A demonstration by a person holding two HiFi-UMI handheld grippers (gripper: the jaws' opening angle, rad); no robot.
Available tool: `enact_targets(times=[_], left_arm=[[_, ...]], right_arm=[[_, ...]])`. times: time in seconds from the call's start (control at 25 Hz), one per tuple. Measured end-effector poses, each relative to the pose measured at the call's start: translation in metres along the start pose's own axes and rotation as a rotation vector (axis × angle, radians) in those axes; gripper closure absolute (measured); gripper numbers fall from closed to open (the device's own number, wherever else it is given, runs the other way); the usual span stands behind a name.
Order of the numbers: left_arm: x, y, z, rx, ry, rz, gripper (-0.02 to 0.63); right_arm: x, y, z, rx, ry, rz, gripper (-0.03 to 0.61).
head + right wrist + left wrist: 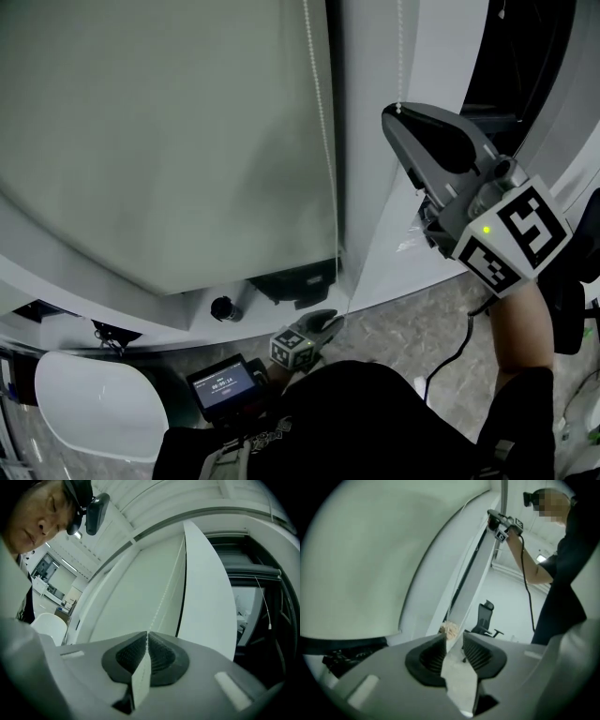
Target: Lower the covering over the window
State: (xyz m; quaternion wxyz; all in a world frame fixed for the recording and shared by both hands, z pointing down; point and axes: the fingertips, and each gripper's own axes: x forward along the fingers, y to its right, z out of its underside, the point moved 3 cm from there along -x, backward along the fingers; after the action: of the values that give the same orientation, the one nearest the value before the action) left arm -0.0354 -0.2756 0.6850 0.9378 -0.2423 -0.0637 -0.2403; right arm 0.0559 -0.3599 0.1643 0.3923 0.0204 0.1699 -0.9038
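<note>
Grey right hand-held gripper (394,114) raised, forearm (520,328) extended, clamped on bead cord (400,52).

Pale lowered blind (169,141), bead chain (322,141) alongside

The blind (136,588) beyond the right gripper (147,635) looks like smooth, matt cloth. The bead chain (159,604) between its pads (164,652) is small, white, plastic-looking beads. The pads are black, ribbed and rubbery, and the shell around them is matt grey plastic.

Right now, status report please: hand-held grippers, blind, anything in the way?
Right hand-held gripper shut on bead chain. Left hand-held gripper open, gripping nothing. Blind hanging; no obstruction seen.
</note>
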Motion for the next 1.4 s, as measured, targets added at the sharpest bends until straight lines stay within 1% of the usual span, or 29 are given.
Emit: enact_targets(times=[0.08,0.16,0.28,0.36,0.4,0.48,0.56,0.68,0.84,0.96,1.04,1.08,1.16,1.24,1.32,1.4], left_arm=[[-0.014,-0.002,-0.028,0.018,0.097,-0.047,0.517],[-0.027,-0.003,-0.057,0.033,0.195,-0.074,0.526],[-0.047,0.002,-0.109,0.073,0.334,-0.095,0.537],[-0.057,0.009,-0.144,0.096,0.405,-0.105,0.548],[-0.062,0.011,-0.158,0.101,0.432,-0.110,0.551],[-0.068,0.012,-0.177,0.100,0.468,-0.123,0.552],[-0.070,0.014,-0.184,0.080,0.465,-0.135,0.557],[-0.063,0.019,-0.173,0.051,0.444,-0.111,0.563],[-0.055,0.029,-0.162,0.034,0.418,-0.097,0.571],[-0.056,0.025,-0.153,0.029,0.436,-0.090,0.575],[-0.058,0.024,-0.148,0.024,0.430,-0.100,0.575],[-0.060,0.026,-0.146,0.020,0.419,-0.108,0.577],[-0.060,0.034,-0.141,0.003,0.394,-0.116,0.582],[-0.058,0.045,-0.133,-0.011,0.370,-0.103,0.594],[-0.054,0.056,-0.121,-0.021,0.349,-0.094,0.611],[-0.049,0.067,-0.109,-0.044,0.337,-0.101,0.614]], right_arm=[[-0.003,-0.006,0.017,-0.005,-0.026,-0.023,0.565],[-0.009,-0.018,0.044,0.008,-0.046,-0.036,0.565],[-0.022,-0.031,0.086,0.096,-0.060,-0.031,0.565],[-0.030,-0.041,0.118,0.099,-0.088,-0.014,0.565],[-0.034,-0.047,0.136,0.095,-0.114,-0.009,0.565],[-0.041,-0.062,0.175,0.123,-0.187,-0.015,0.565],[-0.049,-0.075,0.207,0.172,-0.261,-0.018,0.565],[-0.053,-0.082,0.232,0.236,-0.275,-0.008,0.565],[-0.053,-0.080,0.246,0.251,-0.294,-0.005,0.565],[-0.055,-0.070,0.245,0.235,-0.299,0.010,0.561],[-0.060,-0.064,0.244,0.231,-0.257,0.040,0.555],[-0.064,-0.061,0.243,0.244,-0.224,0.062,0.553],[-0.076,-0.056,0.243,0.306,-0.154,0.116,0.544],[-0.094,-0.049,0.249,0.411,-0.096,0.184,0.534],[-0.116,-0.046,0.265,0.543,-0.081,0.233,0.542],[-0.136,-0.051,0.285,0.642,-0.112,0.242,0.560]])
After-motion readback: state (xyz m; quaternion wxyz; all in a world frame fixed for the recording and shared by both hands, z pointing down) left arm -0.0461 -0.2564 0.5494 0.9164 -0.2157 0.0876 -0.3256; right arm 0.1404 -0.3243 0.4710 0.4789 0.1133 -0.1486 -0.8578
